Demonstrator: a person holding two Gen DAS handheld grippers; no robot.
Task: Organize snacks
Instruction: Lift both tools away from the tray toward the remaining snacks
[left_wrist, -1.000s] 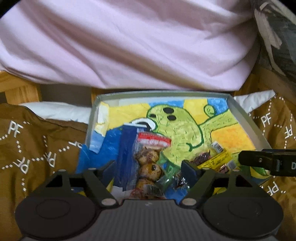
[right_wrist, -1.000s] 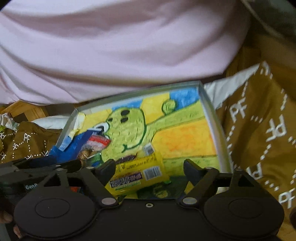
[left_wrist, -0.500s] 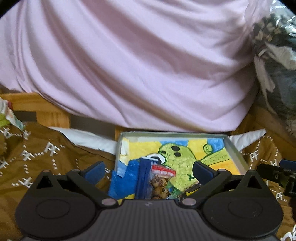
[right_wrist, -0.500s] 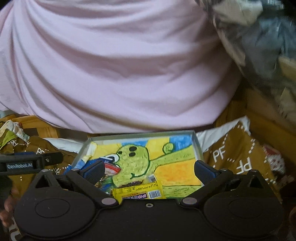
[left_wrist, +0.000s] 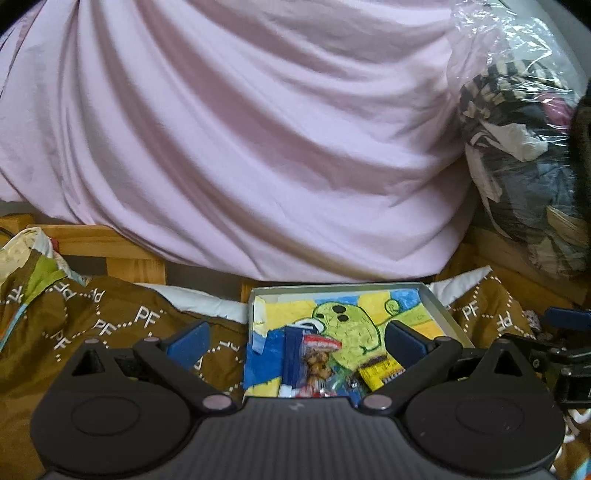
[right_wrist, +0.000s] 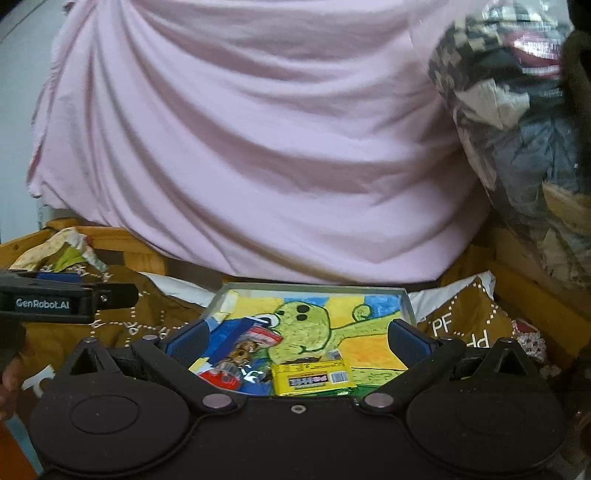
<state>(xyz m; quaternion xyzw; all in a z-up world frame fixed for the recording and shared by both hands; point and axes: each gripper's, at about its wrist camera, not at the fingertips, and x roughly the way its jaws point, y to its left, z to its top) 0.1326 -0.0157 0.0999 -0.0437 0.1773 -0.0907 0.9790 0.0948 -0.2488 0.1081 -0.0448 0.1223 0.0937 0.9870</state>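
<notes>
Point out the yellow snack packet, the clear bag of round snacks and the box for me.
yellow snack packet (right_wrist: 312, 378): right wrist view, on its printed face.
clear bag of round snacks (left_wrist: 317, 360): left wrist view, on the brown snacks inside.
box (right_wrist: 405, 304): right wrist view, on its right wall.

Both held level — left gripper (left_wrist: 295, 341) and right gripper (right_wrist: 297, 338) spread wide, empty.

Yellow snack packet (right_wrist: 312, 378) and clear cookie bag (left_wrist: 314, 363) lie flat in shallow tray (left_wrist: 437, 299).
</notes>
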